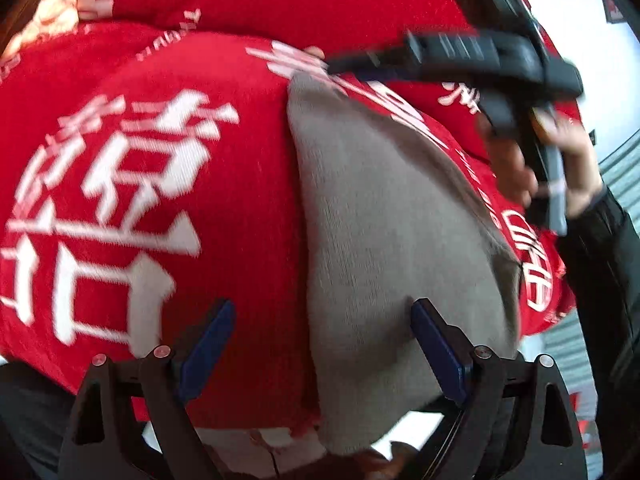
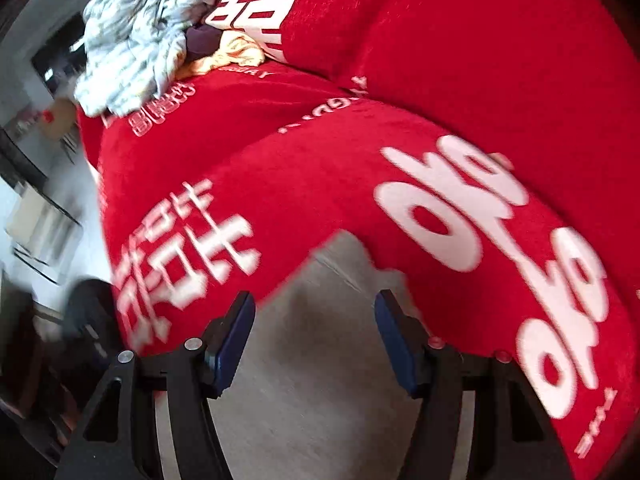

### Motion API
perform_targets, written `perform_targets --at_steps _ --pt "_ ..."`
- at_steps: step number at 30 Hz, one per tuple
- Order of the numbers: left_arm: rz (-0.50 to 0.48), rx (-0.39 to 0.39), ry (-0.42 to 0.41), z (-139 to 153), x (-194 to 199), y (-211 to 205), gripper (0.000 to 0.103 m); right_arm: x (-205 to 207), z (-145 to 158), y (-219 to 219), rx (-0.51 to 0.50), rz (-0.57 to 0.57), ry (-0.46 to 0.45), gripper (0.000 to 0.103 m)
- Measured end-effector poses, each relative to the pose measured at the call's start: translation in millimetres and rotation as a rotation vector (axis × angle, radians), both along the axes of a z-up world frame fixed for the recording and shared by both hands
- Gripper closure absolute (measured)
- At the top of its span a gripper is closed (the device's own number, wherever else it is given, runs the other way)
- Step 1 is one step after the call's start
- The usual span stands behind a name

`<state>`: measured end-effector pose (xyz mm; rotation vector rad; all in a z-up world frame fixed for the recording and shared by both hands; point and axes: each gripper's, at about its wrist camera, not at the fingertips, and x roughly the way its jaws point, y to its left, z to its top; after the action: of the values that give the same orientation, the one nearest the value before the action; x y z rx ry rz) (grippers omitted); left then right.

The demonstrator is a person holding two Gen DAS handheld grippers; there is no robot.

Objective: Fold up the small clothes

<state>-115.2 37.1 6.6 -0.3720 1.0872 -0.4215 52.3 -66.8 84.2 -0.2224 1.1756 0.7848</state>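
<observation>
The red cover point(image 1: 132, 184) with white letters lies over a soft seat and serves as the work surface. On it, near the front edge, lies the grey cloth point(image 1: 384, 240), spread flat and narrowing to a point at the far end. I think it is laid flat like this so that it can be folded cleanly.

The left gripper point(image 1: 320, 340) hangs above the near part of the cloth. Its jaws stand wide apart and nothing is between them; the left finger is over the red cover, the right one over the grey cloth. It looks placed to come down on the near left edge.

To the right, the right gripper point(image 2: 316, 332) is held by a hand point(image 1: 560, 168) in a dark sleeve. Its jaws are also apart and empty, with the grey cloth under them. Both pictures are blurred, so exact contact I cannot tell.

Far left in the right wrist view lies a pile point(image 2: 136, 40) of other clothes, probably waiting for folding, well apart from the grey cloth.
</observation>
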Motion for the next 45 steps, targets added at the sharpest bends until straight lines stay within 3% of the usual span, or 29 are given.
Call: perform_targets --at_steps 6,8,10,12,13,14,15,17,18,20,22,24,26,28,30,32,33,36,39,45 --pt "-0.034 -0.079 0.020 -14.4 0.0 -6.7 0.009 4.0 -35.6 35.2 -0.224 -0.062 0.087 0.034" --pt "-0.054 -0.083 0.028 -16.1 -1.9 -11.5 0.009 -1.8 -53.0 44.2 -0.330 -0.061 0.065 0.035" --pt "-0.087 -0.073 0.022 -16.2 -4.5 -20.0 0.009 -8.3 -57.1 48.7 -0.354 -0.051 0.016 0.037" --pt "-0.099 -0.056 0.012 -16.9 -7.4 -28.4 0.013 -11.3 -54.1 49.5 -0.342 -0.046 -0.007 0.060" --pt "-0.104 -0.042 -0.002 -16.6 -8.7 -32.5 0.037 -10.1 -52.6 48.6 -0.350 -0.057 -0.018 0.078" --pt "-0.126 -0.045 -0.002 -16.9 -9.6 -35.9 0.052 -8.6 -50.7 46.8 -0.342 -0.067 -0.015 0.085" --pt "-0.126 -0.041 0.001 -16.9 -10.3 -37.7 0.053 -7.7 -46.2 44.3 -0.328 -0.079 -0.019 0.088" --pt "-0.126 -0.037 -0.030 -12.4 -14.7 -37.5 0.067 -7.1 -32.6 40.2 -0.294 -0.110 -0.056 0.095" --pt "-0.125 -0.037 -0.047 -9.8 -17.6 -37.0 0.068 -4.6 -24.2 34.8 -0.252 -0.143 -0.061 0.095" --pt "-0.121 -0.026 -0.052 -11.4 -19.5 -38.4 0.067 -4.5 -26.2 36.3 -0.250 -0.116 -0.051 0.095" --pt "-0.118 -0.024 -0.022 -20.0 -14.9 -40.1 0.066 -9.3 -41.0 40.5 -0.316 -0.079 -0.060 0.095" --pt "-0.114 -0.053 -0.003 -20.0 -12.2 -35.1 0.060 -4.6 -40.2 32.5 -0.254 -0.113 -0.020 0.093" --pt "-0.088 -0.035 0.020 -18.4 -11.7 -30.4 0.032 -3.2 -28.7 21.2 -0.172 -0.137 0.022 0.089" --pt "-0.040 -0.009 0.000 -8.9 -18.2 -21.4 0.019 -13.0 -7.3 5.7 -0.098 -0.136 0.003 0.086" --pt "-0.016 0.008 -0.048 5.3 -22.8 -16.3 0.019 -30.9 18.9 -19.7 -0.035 -0.145 -0.050 0.075" --pt "-0.011 0.038 -0.086 21.5 -24.1 -19.0 0.019 -56.1 41.7 -55.2 0.024 -0.191 -0.108 0.042" --pt "-0.015 0.053 -0.103 29.1 -23.0 -23.5 0.019 -71.9 50.0 -76.5 0.059 -0.222 -0.136 0.040" --pt "-0.059 0.086 -0.136 50.6 -11.2 -42.8 0.019 -121.9 55.9 -130.6 0.111 -0.297 -0.182 0.039" --pt "-0.125 0.119 -0.153 68.2 17.3 -75.0 0.019 -178.1 39.8 -170.8 0.122 -0.357 -0.201 0.039" --pt "-0.269 0.094 -0.087 72.4 45.3 -148.6 0.019 -263.5 0.0 -186.4 0.224 -0.348 -0.199 0.040"
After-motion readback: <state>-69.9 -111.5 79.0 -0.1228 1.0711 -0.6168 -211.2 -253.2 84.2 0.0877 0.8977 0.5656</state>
